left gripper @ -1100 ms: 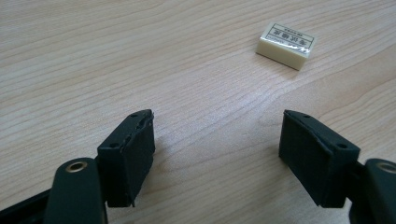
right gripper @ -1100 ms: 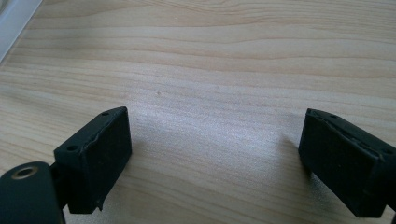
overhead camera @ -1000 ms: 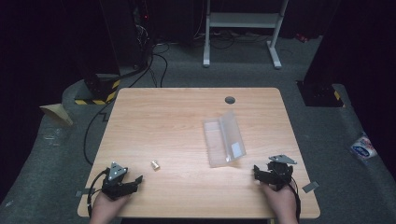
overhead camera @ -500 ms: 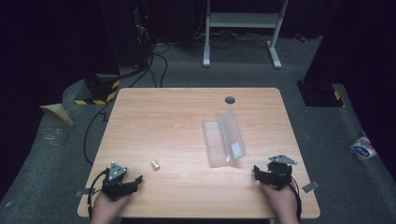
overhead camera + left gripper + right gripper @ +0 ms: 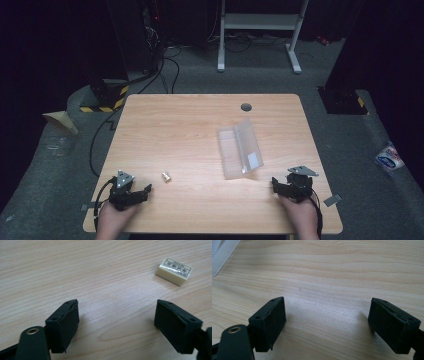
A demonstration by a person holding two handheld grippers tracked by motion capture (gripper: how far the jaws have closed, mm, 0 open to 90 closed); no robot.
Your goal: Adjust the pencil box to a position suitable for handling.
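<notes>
Two grippers sat low on the wooden table [image 5: 200, 125] in the high view, each in a hand at the near edge. The left gripper [image 5: 146, 190] lay just short of the eraser [image 5: 166, 176], a small pale block on bare wood, jaws aimed roughly toward it and to the right. The clear plastic case [image 5: 241, 148] lay well to the right of the eraser and somewhat farther back, opened out, its long axis running from far-left to near-right. The right gripper [image 5: 274, 183] rested beyond the case's near end, well apart from the eraser, jaws pointing left toward the case. A round cable hole [image 5: 246, 107] sat far back from the eraser, near the table's far edge.

Left gripper view: the left gripper [image 5: 116, 320] had its jaws spread wide and had just been opening further, with bare wood between them. The eraser [image 5: 174, 270] lay ahead and to the right of the gap, apart from both jaws, flat on its broad face, printed label up. Its long axis ran slantwise, upper-left to lower-right in this view.

Right gripper view: the right gripper [image 5: 327, 322] also stood spread, bare table between its jaws. A corner of the clear plastic case [image 5: 223, 253] showed at upper left, apart from the jaws.
</notes>
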